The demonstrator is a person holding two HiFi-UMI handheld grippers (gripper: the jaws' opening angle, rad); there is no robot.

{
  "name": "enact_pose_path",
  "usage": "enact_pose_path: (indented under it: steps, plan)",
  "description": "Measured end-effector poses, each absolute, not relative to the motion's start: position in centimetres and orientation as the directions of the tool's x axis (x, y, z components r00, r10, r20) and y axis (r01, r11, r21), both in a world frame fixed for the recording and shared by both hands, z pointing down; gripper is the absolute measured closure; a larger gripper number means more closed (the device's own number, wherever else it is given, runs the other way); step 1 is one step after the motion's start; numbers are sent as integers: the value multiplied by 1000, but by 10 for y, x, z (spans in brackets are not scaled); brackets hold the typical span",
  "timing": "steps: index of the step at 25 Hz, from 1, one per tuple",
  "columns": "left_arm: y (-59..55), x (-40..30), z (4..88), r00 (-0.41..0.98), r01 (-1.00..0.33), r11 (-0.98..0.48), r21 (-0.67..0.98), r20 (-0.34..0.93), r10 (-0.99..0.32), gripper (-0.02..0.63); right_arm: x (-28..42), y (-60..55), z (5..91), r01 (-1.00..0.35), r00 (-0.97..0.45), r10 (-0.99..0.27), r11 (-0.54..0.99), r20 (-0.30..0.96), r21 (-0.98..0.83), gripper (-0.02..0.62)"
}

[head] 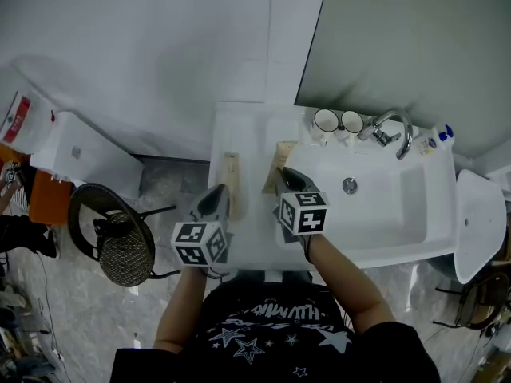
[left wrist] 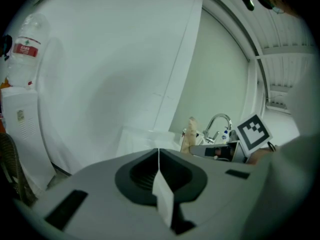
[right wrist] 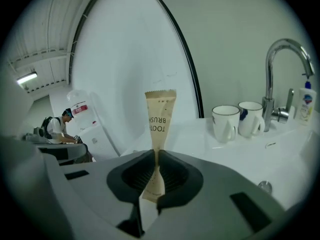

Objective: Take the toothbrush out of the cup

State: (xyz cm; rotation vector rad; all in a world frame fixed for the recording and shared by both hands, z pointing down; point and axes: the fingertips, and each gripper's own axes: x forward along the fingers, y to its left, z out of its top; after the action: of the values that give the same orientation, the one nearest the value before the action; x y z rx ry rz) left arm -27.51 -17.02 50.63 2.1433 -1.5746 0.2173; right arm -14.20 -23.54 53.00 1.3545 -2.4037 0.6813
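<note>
Toothbrush in tan paper sleeve, print upside down, upright, pinched near its lower end in right gripper, well apart from the cups. Left cup and right cup: white, dark-rimmed, upright, side by side on the counter, just beside the tap.

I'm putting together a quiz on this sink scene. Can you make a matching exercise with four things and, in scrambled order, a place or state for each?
1. toothbrush packet
2. white mugs
3. faucet
4. left gripper

A. standing side by side next to the faucet
B. jaws together, nothing between them
C. clamped upright in the right gripper
D. chrome, with an arched spout

Pairs: 1-C, 2-A, 3-D, 4-B
</note>
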Motion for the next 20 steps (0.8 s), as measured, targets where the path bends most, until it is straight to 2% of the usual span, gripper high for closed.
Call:
enact_pose_path:
  steps: [8, 20]
  plan:
    - [-167, -287, 514, 349, -926, -246, 287, 403, -846, 588, -170, -223, 560, -851, -525, -653, 414, 545, -323, 554]
    - [-162, -291, 528, 399, -908, -288, 304, 419, -816, 588, -178, -217, 609, -870, -476, -601, 215, 642, -443, 557]
